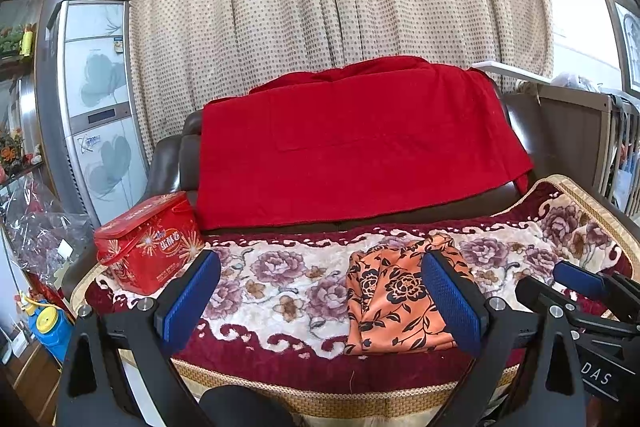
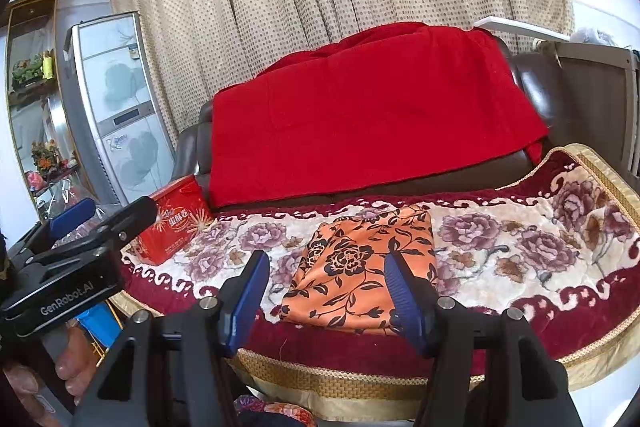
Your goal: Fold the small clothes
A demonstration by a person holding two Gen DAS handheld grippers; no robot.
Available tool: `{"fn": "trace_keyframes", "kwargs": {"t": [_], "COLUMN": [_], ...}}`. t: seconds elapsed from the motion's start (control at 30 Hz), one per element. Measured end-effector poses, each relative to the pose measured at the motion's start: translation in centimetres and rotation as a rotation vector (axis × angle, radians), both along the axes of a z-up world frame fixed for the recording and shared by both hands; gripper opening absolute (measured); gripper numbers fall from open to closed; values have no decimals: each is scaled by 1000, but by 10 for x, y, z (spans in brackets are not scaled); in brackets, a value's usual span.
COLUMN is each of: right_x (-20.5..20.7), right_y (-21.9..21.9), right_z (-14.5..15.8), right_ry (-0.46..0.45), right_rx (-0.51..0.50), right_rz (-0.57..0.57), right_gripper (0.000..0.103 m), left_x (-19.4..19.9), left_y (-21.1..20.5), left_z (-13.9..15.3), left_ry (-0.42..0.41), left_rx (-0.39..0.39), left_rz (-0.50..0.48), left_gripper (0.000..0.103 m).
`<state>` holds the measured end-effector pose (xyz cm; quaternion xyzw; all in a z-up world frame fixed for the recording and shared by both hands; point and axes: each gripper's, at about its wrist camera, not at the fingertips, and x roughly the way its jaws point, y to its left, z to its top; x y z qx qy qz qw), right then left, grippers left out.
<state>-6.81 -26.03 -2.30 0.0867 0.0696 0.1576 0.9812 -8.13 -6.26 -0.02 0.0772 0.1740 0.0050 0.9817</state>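
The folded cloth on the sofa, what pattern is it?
Orange cloth with black flowers; clearest in the right wrist view.

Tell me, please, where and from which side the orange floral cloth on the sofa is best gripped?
Probably by its near corners, coming from the front edge of the seat. The orange cloth lies flat on the floral blanket, its near hem facing both open grippers, the right gripper and the left gripper. One pad sliding under each near corner should pinch a thin edge; the middle offers nothing to pinch.

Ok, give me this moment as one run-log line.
garment: orange floral cloth folded flat on floral blanket | left gripper: open, empty | right gripper: open, empty, short of cloth | red tin: left of cloth
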Motion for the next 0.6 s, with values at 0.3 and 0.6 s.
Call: {"fn": "trace_keyframes", "kwargs": {"t": [0.3, 0.6], "right_x": [-1, 2], "right_y": [1, 1], "right_z": [0, -1], "right_ry": [0, 9], "right_rx": [-1, -4], "right_rz": [-3, -4], "right_gripper": [64, 64], "left_x": [-1, -1], "left_y": [1, 0], "left_z": [0, -1], "left_ry": [-1, 5], "left_rx": [0, 8], "left_rz": [-1, -7], "left_gripper": [100, 100]}}
